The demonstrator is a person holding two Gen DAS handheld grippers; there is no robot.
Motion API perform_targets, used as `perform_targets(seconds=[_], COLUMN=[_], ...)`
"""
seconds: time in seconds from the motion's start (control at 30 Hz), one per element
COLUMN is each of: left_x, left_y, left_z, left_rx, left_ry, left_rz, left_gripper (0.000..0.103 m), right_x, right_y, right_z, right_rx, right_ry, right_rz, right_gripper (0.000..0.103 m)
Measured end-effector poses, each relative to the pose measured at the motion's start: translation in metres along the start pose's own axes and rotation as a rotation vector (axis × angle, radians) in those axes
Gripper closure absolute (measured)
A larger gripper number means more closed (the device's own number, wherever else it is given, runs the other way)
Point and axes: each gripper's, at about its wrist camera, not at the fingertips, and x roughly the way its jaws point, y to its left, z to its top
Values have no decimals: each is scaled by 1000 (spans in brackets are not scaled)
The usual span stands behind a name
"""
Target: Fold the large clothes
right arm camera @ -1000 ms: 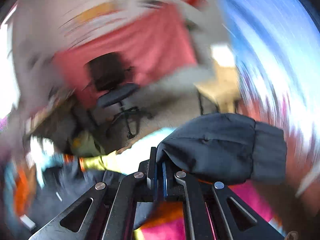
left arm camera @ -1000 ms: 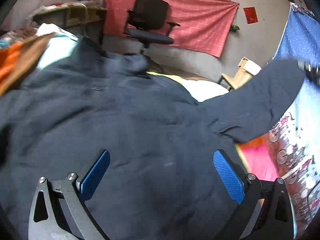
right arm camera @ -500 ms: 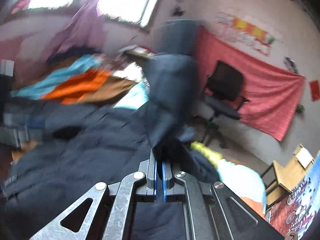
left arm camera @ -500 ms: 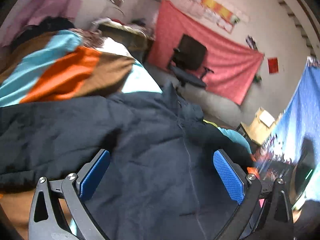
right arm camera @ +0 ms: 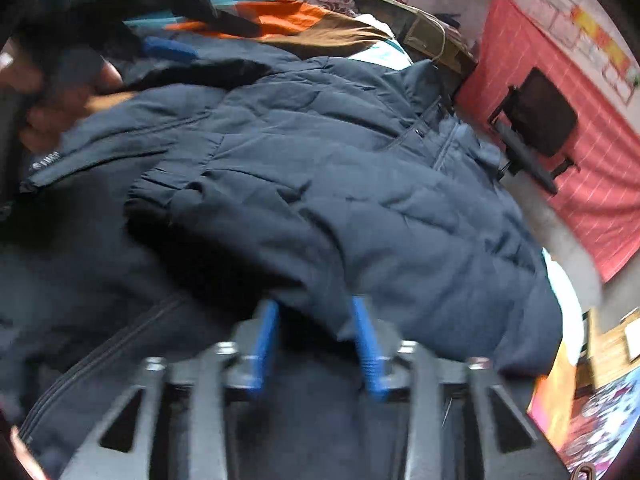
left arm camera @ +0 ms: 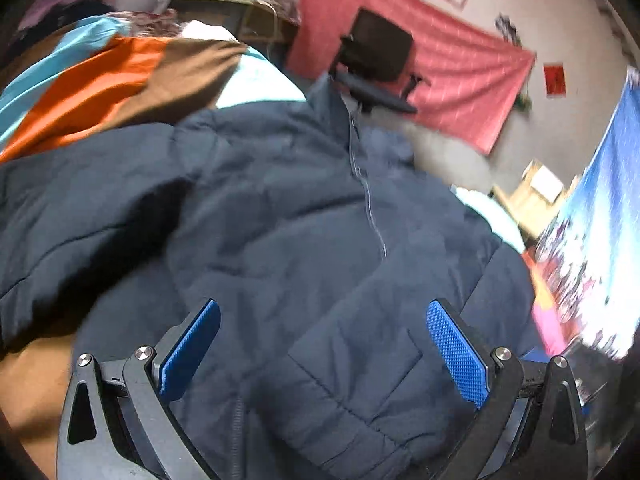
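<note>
A large dark navy padded jacket [left arm camera: 304,216] lies spread on the bed, front up, with its zip running down the middle. In the right wrist view the jacket [right arm camera: 360,184] has one sleeve [right arm camera: 256,224] folded across its front. My left gripper [left arm camera: 322,344] is wide open and empty just above the jacket's lower front. My right gripper [right arm camera: 316,332] is partly open, its blue pads apart, with the folded sleeve's edge lying between them. The left gripper [right arm camera: 168,49] and the hand holding it show at the upper left of the right wrist view.
An orange, brown and turquoise striped blanket [left arm camera: 112,76] lies behind the jacket. A black office chair [left arm camera: 376,60] stands by a red wall cloth [left arm camera: 452,64]. A blue patterned cloth [left arm camera: 600,220] and a wooden stool [left arm camera: 536,192] are at the right.
My right gripper carried the sleeve over the jacket front, laid it down, and its jaws have parted. My left gripper stayed open and shifted over the jacket's lower front.
</note>
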Motion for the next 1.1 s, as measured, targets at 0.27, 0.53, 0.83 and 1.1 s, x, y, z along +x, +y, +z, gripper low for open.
perform_targets(seconds=[0.27,0.53,0.83,1.1], left_x=[38,60,69,37], left_y=[-12,-4,-4,12], left_z=[-34,-53,-61,-47], left_rx=[86,131,164,71], left_ry=[109,162,155,142], left_rz=[119,177,203,113], left_gripper=[2,1,1,1], right_x=[-20,57,94,93], right_y=[-113,-229,-213,-204], right_z=[-9,-18,-36,-34], right_rx=[225,548,511,475], right_ry=[-151,-61,-24,-14], right_rz=[-138,-244,-250,-322], right_gripper=[40,75,79,76])
